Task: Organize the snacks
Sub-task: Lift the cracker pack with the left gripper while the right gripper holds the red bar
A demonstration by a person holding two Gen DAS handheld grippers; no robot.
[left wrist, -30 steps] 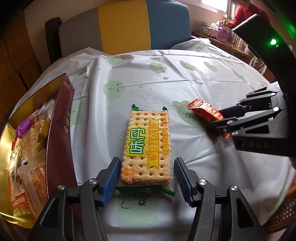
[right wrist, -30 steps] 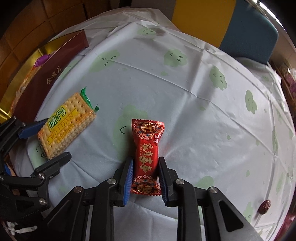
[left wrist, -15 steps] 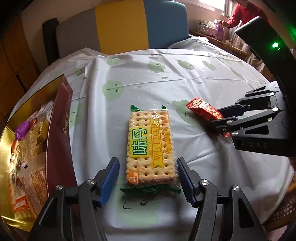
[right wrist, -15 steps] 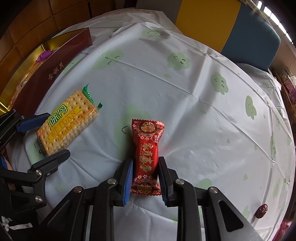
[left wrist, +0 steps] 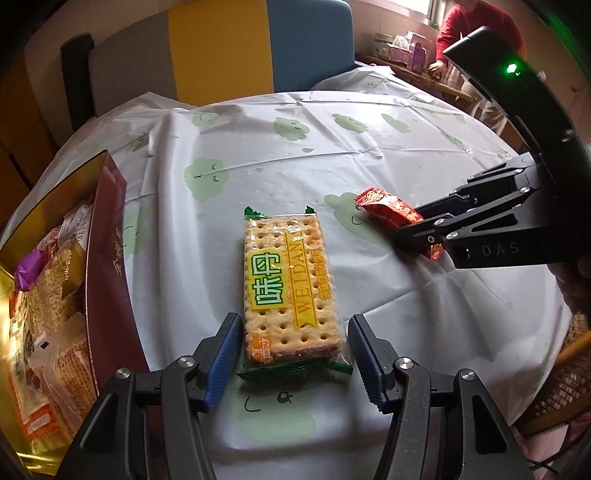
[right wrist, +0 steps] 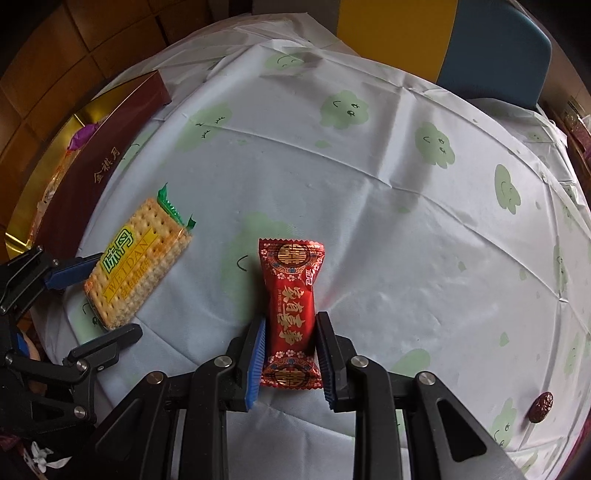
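Note:
A cracker pack (left wrist: 288, 284) with a yellow and green label lies on the tablecloth. My left gripper (left wrist: 295, 325) has its blue pads against the pack's two long sides at the near end. To its right lies a red candy packet (left wrist: 384, 208), with my right gripper (left wrist: 410, 223) shut on its near half. In the right wrist view the red candy packet (right wrist: 291, 295) stands lengthwise between the pads of my right gripper (right wrist: 290, 321), and the cracker pack (right wrist: 136, 266) sits at the left inside my left gripper (right wrist: 114, 295).
A maroon and gold box (left wrist: 107, 258) holding several snacks stands at the table's left edge. A small dark red date (right wrist: 542, 406) lies near the right edge. A grey, yellow and blue chair (left wrist: 221, 48) stands behind the table, and a person in red (left wrist: 476, 33) is far back.
Both cameras have tilted a little. The left pads spread slightly around the cracker pack, then came back in. Both packets keep their places on the cloth.

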